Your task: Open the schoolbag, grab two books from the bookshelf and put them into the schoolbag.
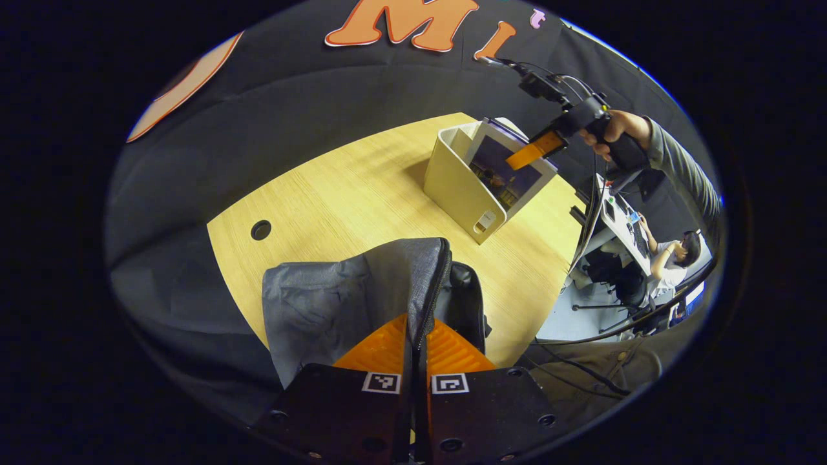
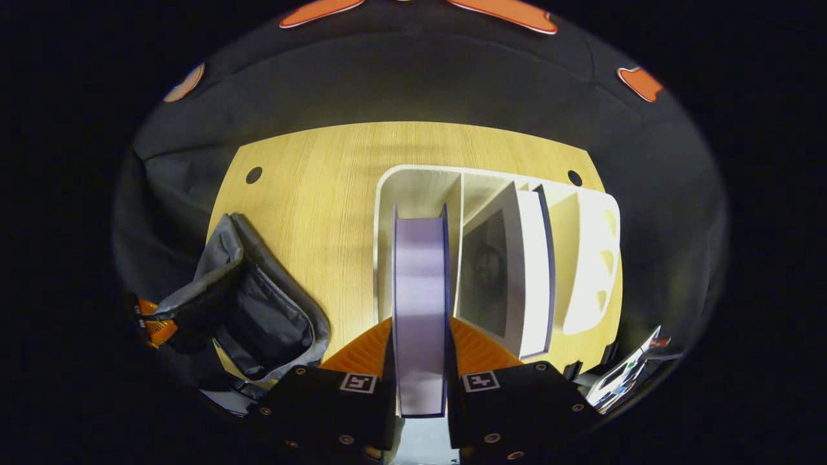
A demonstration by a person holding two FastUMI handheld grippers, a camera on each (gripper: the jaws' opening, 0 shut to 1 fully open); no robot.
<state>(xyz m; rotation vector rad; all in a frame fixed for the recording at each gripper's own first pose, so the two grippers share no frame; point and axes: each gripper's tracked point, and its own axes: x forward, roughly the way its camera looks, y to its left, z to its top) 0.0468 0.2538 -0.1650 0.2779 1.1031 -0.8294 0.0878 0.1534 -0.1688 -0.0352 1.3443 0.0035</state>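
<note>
Pale wood desk [image 1: 336, 194] w/ black cloth wall behind; a round cable hole [image 1: 261, 230] at mid-left of left gripper view.

Left gripper view: left gripper [image 1: 418, 336] at bottom centre, fingers clenched on the zippered edge of the grey schoolbag [image 1: 336, 303], fabric pinched between them. Bag sits lower centre of frame on the near desk edge, its dark inside showing just right of the zip. Cream bookshelf [image 1: 459, 187] stands upper centre-right on the desk, well apart from the bag; a book w/ dark picture cover [image 1: 507, 171] leans in it. Right gripper [image 1: 536, 147] comes in from upper right, held by a hand [image 1: 614, 129] w/ grey sleeve, fingers at the book's top. A seated person [image 1: 672, 255] at far right, beyond the desk.

Right gripper view: right gripper [image 2: 420, 368] at bottom centre, fingers grasping a book [image 2: 420, 303] seen edge-on, pale pages between dark covers, one finger each side; book is upright in the bookshelf's [image 2: 594, 258] left compartment. A second book [image 2: 510, 278] leans in the next compartment to the right. Schoolbag [image 2: 252, 310] at lower left, mouth open, w/ the left gripper [image 2: 152, 323] at its left edge.
</note>
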